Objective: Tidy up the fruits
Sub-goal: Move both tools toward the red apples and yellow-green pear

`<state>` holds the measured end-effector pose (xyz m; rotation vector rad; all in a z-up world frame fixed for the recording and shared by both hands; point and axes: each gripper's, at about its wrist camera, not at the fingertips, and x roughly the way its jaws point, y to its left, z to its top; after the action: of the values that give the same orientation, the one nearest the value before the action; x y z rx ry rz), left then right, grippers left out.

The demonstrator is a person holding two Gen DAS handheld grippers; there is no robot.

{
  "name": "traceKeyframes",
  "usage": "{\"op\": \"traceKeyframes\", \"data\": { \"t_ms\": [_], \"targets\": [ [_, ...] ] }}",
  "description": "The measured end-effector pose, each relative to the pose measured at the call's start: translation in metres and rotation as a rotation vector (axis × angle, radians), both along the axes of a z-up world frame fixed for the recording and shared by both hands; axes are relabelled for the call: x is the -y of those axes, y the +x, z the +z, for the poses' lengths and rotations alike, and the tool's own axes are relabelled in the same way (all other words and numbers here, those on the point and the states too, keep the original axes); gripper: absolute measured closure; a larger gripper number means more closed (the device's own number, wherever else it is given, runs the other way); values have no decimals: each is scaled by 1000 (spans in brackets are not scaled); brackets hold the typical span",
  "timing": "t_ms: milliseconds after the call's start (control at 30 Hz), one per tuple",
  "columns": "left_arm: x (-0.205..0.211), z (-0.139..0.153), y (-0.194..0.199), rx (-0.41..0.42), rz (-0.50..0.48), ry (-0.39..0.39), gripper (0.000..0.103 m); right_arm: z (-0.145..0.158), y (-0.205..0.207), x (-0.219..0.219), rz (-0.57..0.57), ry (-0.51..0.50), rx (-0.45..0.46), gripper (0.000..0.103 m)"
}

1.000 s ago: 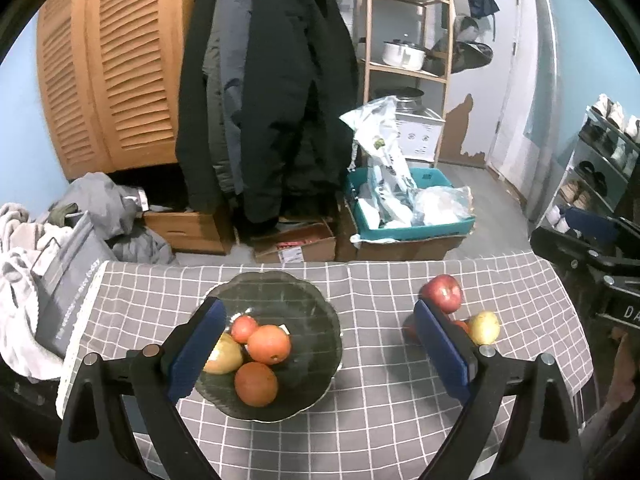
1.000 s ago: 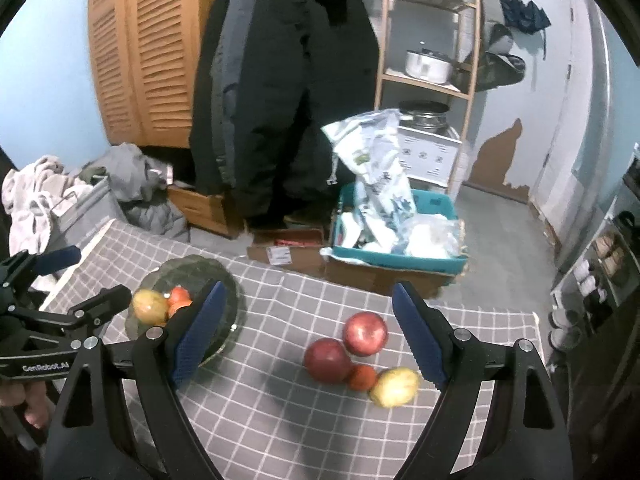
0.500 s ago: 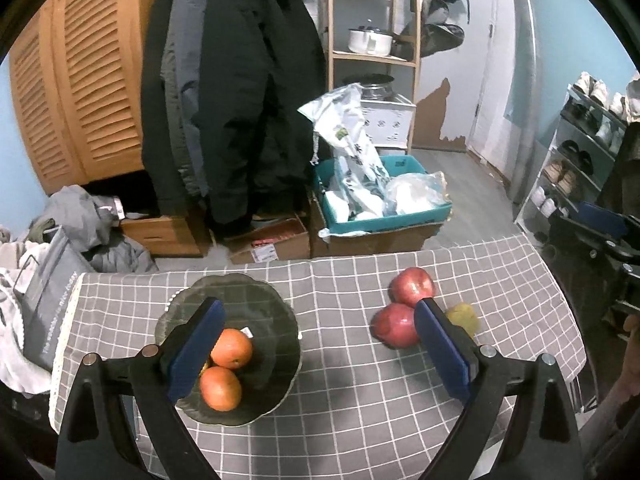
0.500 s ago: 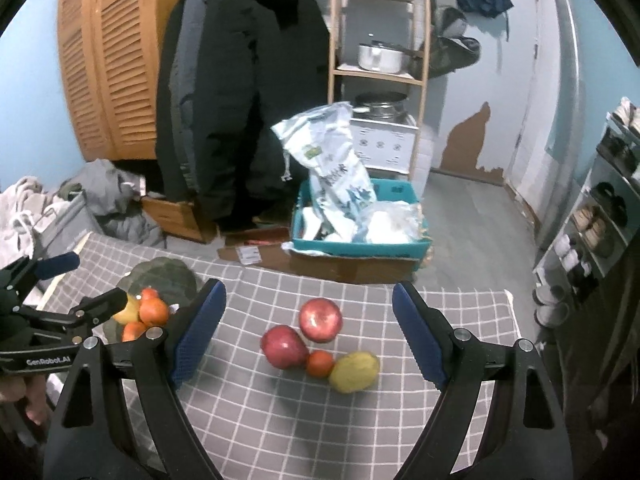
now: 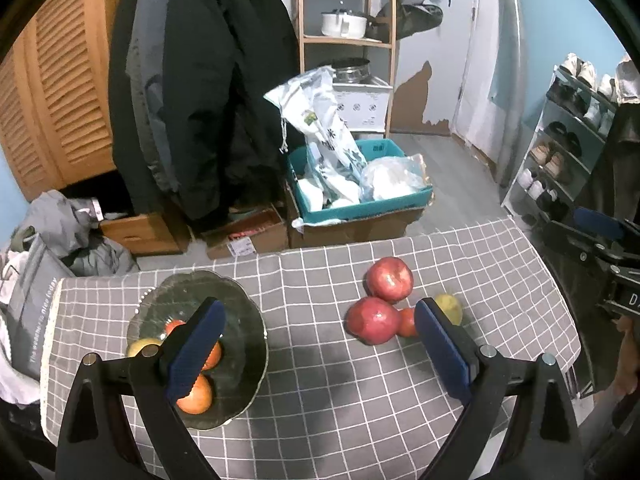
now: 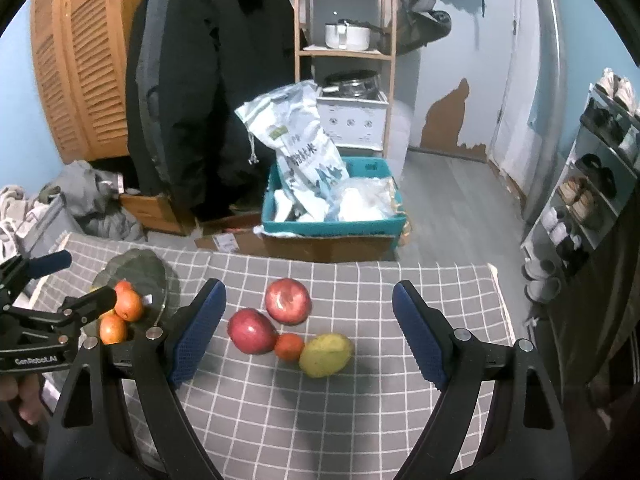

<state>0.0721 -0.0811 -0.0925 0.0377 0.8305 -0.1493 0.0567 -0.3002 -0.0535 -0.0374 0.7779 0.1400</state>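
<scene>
A dark glass bowl (image 5: 240,320) sits on the left of the checked tablecloth and holds several oranges (image 5: 196,396) and a yellow fruit (image 5: 138,346). To its right lie two red apples (image 5: 390,279) (image 5: 373,320), a small orange fruit (image 5: 407,322) and a yellow-green mango (image 5: 450,306), all touching. My left gripper (image 5: 320,354) is open and empty, raised over the table between bowl and fruit pile. My right gripper (image 6: 308,336) is open and empty, raised above the pile: apples (image 6: 288,301) (image 6: 251,331), small orange (image 6: 289,346), mango (image 6: 326,355). The bowl (image 6: 156,276) shows at left.
The table's far edge (image 5: 320,250) drops to the floor, where a teal crate (image 5: 360,210) of bags stands on cardboard boxes. Coats hang behind. A shoe rack (image 5: 568,152) stands at right. Clothes (image 5: 60,232) pile at left. The left gripper's body (image 6: 48,320) shows in the right wrist view.
Both grippers have drawn up and back from the table, so the bowl and the fruit pile look smaller and lower. The left view has swung right toward the pile. Jaws stay open.
</scene>
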Motion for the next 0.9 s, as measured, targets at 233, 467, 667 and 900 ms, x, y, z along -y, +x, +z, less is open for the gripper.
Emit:
{"op": "traceKeyframes", "data": {
  "t_ms": [233,467,667,900],
  "targets": [
    [5,-15,10,-29,2,9,7,-21,10,4,-13,-2,-51,19],
    [8,-47,28,-109,12,-2,6,-61,29,12,-49,12,-159,19],
    [9,-79,44,-185,24,-24,6,-101,46,14,-63,21,-269,19],
    [15,-115,59,-256,29,-10,6,-146,60,22,-81,35,-375,19]
  ]
}}
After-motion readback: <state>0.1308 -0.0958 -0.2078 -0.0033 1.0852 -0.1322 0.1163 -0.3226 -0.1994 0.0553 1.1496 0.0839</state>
